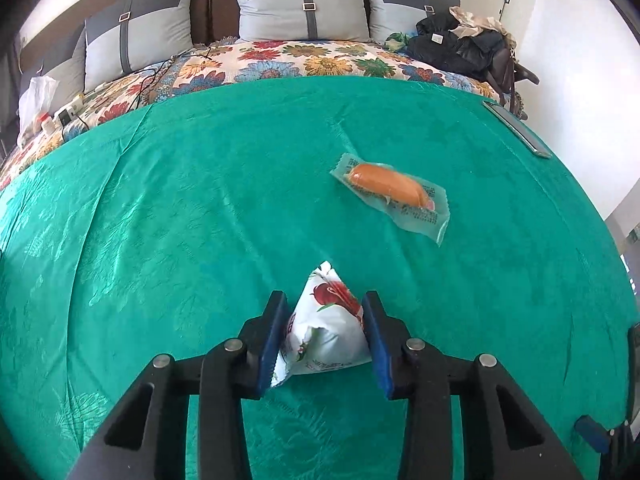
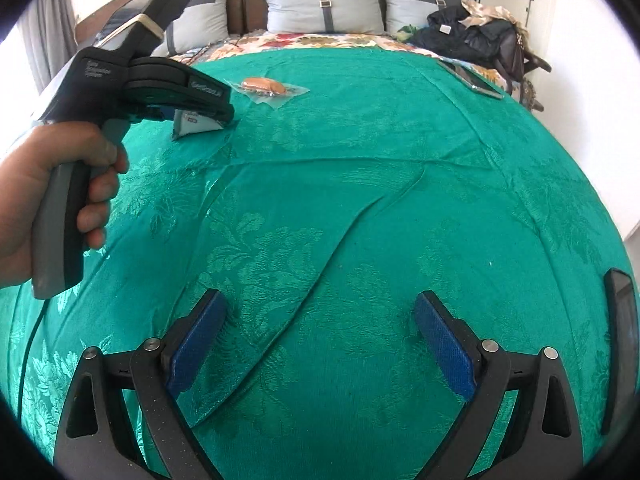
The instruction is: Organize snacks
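Note:
My left gripper (image 1: 325, 308) is shut on a white snack packet (image 1: 326, 328) printed with red fruit, both blue pads pressing its sides, low over the green cloth (image 1: 160, 220). A bread roll in a clear wrapper (image 1: 392, 196) lies on the cloth ahead and to the right. In the right wrist view the left gripper (image 2: 230, 118) shows at the upper left, held by a hand, with the packet (image 2: 196, 124) under it and the roll (image 2: 266, 87) beyond. My right gripper (image 2: 320, 320) is open and empty over the cloth.
A phone (image 1: 518, 128) lies at the cloth's far right edge. A dark flat object (image 2: 620, 344) lies at the near right edge. Grey pillows (image 1: 304, 4) and a pile of dark clothes (image 1: 460, 44) lie beyond on the floral bedspread (image 1: 280, 60). Cables and a white bag (image 1: 36, 100) lie far left.

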A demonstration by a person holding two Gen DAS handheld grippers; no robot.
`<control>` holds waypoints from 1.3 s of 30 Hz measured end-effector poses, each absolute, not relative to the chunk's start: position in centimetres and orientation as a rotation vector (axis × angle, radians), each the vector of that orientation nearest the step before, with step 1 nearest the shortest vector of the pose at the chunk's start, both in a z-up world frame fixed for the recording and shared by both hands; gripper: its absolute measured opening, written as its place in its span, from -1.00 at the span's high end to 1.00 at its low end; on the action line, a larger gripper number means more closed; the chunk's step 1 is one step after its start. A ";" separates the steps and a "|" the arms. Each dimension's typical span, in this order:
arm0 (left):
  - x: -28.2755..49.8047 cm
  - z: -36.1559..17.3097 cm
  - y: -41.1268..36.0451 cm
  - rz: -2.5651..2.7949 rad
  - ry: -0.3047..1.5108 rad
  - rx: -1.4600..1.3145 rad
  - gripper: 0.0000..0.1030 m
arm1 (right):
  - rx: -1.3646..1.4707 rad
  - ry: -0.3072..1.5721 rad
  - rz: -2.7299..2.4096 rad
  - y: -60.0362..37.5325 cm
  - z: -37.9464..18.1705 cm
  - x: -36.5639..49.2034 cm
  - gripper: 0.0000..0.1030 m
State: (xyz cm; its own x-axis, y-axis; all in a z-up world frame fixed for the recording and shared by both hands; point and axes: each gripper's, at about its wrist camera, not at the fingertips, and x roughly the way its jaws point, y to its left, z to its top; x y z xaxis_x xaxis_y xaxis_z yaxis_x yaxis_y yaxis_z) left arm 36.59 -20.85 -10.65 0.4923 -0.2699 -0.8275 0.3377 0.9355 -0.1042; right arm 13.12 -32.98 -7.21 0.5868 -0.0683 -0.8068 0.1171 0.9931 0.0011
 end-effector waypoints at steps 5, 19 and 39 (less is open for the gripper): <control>31.7 -10.3 -12.8 -0.322 1.020 -0.008 0.26 | 0.056 0.938 -0.108 -33.0 -7.2 13.0 -0.89; 22.7 -11.3 -0.4 -0.113 0.986 0.031 0.11 | 0.056 0.938 -0.107 -33.1 -7.1 12.9 -0.89; 24.4 -12.6 0.9 0.008 0.955 -0.011 -1.00 | 0.053 0.910 -0.019 -33.0 -5.5 15.5 -0.86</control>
